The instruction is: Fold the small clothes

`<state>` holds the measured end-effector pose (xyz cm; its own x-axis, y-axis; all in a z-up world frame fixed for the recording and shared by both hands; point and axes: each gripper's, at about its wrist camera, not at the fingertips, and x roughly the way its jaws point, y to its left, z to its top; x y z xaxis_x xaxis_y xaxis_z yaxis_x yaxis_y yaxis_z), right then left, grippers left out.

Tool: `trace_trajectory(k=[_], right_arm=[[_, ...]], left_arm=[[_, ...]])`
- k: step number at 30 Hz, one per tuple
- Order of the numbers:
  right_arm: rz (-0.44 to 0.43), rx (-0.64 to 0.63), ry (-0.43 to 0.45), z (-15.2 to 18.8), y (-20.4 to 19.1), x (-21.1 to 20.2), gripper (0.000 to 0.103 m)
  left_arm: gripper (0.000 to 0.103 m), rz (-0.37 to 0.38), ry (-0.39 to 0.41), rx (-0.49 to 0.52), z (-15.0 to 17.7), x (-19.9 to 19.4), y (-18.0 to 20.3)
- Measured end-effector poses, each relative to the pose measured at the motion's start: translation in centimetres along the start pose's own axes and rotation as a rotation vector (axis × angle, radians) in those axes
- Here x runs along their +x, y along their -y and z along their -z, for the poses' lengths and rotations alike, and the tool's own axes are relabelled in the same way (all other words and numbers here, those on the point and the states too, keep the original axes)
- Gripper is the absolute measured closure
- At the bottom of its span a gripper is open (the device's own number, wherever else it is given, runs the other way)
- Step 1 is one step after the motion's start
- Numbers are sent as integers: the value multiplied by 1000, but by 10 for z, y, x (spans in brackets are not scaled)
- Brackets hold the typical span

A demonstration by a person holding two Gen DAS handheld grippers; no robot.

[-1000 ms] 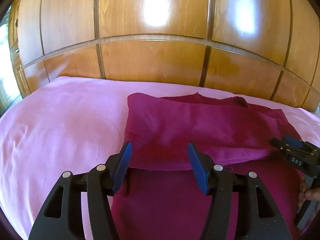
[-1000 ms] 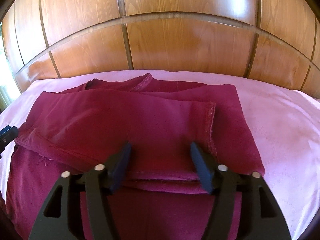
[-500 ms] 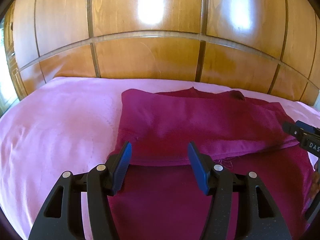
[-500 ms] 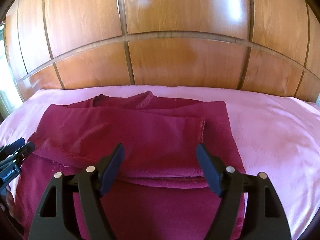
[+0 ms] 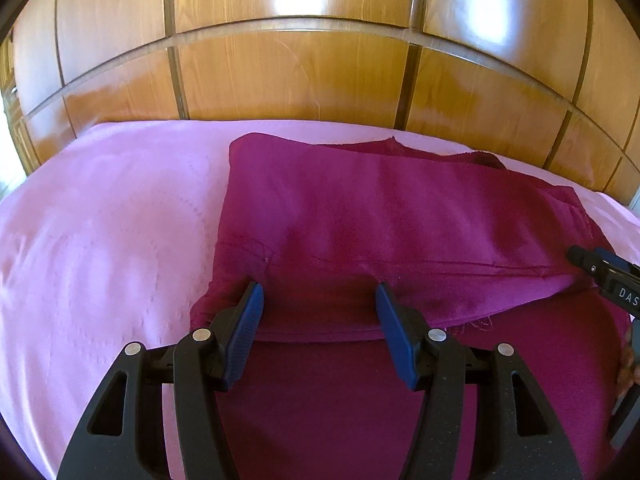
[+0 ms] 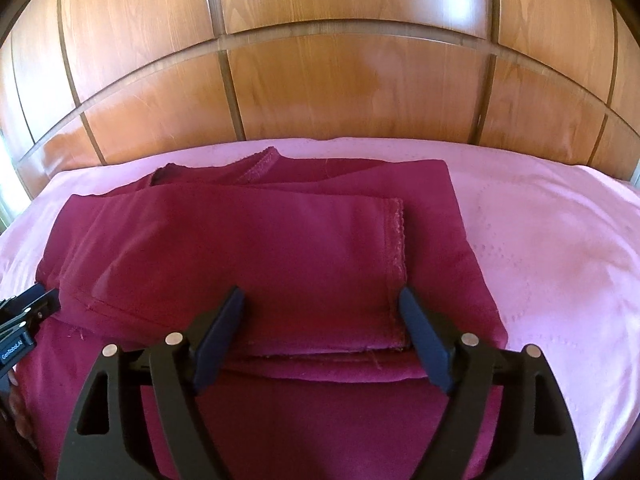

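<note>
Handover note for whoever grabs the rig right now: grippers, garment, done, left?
Left gripper: jaws open, holding nothing, over the left end of the fold edge.
Right gripper: jaws open, holding nothing, over the right end, by the stitched hem.
Maroon garment: lies flat on the pink sheet, in front of the wooden headboard; neckline at the far side.
Done: a flap is folded across the middle, its edge just ahead of both grippers.
Left: the near part is still unfolded; probably pinch it and fold it away over the flap.
</note>
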<state>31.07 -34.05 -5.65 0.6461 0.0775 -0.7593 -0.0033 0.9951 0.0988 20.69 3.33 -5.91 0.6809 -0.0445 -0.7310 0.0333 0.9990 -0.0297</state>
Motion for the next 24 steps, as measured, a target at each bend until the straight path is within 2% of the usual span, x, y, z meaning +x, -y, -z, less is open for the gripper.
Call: trace_trajectory(k=[6, 12, 14, 16, 20, 24], right_arm=[[-42, 2, -4, 7, 14, -30, 19], [-30, 9, -45, 41, 54, -75, 18], [-54, 38, -94, 63, 71, -88, 22], [-73, 54, -130, 82, 81, -100, 33], [-119, 77, -194, 125, 90, -131, 44], [-150, 60, -254, 162, 88, -164, 53]], left_arm=[[46, 40, 6, -2, 14, -30, -16], [46, 113, -39, -50, 59, -65, -53], [46, 154, -76, -80, 80, -77, -64], [48, 182, -104, -99, 100, -92, -71], [60, 217, -133, -97, 130, -121, -75], [68, 273, -202, -73, 156, -144, -71]])
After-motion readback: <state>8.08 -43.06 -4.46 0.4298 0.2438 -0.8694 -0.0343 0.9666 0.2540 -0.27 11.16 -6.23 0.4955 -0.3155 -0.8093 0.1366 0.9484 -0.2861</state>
